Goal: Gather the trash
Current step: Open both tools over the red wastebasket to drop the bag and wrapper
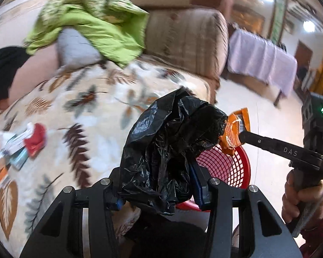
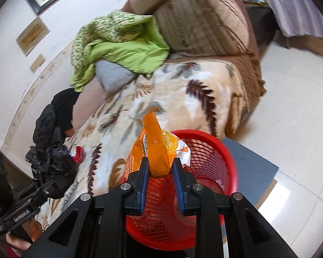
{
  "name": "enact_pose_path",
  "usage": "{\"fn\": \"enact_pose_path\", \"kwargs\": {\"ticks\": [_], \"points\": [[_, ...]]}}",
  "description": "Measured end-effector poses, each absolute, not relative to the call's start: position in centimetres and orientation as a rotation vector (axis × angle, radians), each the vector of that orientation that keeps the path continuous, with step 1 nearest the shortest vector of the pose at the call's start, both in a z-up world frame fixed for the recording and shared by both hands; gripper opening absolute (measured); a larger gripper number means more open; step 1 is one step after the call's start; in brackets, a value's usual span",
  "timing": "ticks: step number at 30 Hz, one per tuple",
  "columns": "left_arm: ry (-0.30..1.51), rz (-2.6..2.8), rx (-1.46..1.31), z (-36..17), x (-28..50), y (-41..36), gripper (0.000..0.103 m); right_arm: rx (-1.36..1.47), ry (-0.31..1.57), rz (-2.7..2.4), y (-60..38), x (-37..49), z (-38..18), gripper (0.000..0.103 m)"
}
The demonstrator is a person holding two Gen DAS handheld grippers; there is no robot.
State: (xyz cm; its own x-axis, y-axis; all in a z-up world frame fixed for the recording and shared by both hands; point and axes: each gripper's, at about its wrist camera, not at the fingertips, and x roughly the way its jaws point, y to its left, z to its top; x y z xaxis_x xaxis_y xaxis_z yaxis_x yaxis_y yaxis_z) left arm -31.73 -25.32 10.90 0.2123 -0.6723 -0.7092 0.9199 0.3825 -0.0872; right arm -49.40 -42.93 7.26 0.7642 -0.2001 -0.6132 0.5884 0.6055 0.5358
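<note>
My left gripper (image 1: 159,191) is shut on a crumpled black plastic bag (image 1: 170,146), held above the sofa's front edge; it also shows in the right wrist view (image 2: 51,161). My right gripper (image 2: 160,167) is shut on an orange snack wrapper (image 2: 157,150), held over the rim of a red mesh waste basket (image 2: 204,172) on the floor. In the left wrist view the orange wrapper (image 1: 234,133) hangs from the right gripper (image 1: 243,136) above the basket (image 1: 226,167). More wrappers (image 1: 17,150), red, white and teal, lie on the leaf-patterned blanket (image 1: 86,111).
The sofa carries a green quilt (image 2: 122,49), a grey pillow (image 2: 112,75) and a striped back cushion (image 2: 204,17). Black cloth (image 2: 62,107) lies at its left end. A cloth-covered table (image 1: 262,62) stands across the white tiled floor. A grey mat (image 2: 254,165) lies under the basket.
</note>
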Motion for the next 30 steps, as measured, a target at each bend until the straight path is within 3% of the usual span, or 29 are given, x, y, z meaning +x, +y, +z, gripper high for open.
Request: {"fn": "enact_pose_path", "kwargs": {"ticks": [3, 5, 6, 7, 14, 30], "points": [[0.790, -1.172, 0.416, 10.0, -32.5, -27.8, 0.050, 0.808, 0.537, -0.489, -43.5, -50.0, 6.9, 0.026], [0.806, -1.181, 0.419, 9.8, -32.9, -29.0, 0.065, 0.815, 0.532, -0.494, -43.8, -50.3, 6.9, 0.038], [0.805, -1.178, 0.421, 9.7, -33.2, -29.4, 0.069, 0.820, 0.524, -0.496, -43.9, -50.5, 6.9, 0.049], [0.802, -1.176, 0.421, 9.8, -33.3, -29.5, 0.072, 0.823, 0.515, -0.501, -44.0, -50.7, 6.9, 0.054], [0.785, -1.140, 0.413, 10.0, -32.5, -28.0, 0.072, 0.825, 0.483, -0.497, -44.1, -51.0, 7.5, 0.054], [0.741, -0.905, 0.302, 11.1, -26.4, -15.1, 0.072, 0.701, 0.552, -0.280, -37.0, -42.5, 9.9, 0.054]]}}
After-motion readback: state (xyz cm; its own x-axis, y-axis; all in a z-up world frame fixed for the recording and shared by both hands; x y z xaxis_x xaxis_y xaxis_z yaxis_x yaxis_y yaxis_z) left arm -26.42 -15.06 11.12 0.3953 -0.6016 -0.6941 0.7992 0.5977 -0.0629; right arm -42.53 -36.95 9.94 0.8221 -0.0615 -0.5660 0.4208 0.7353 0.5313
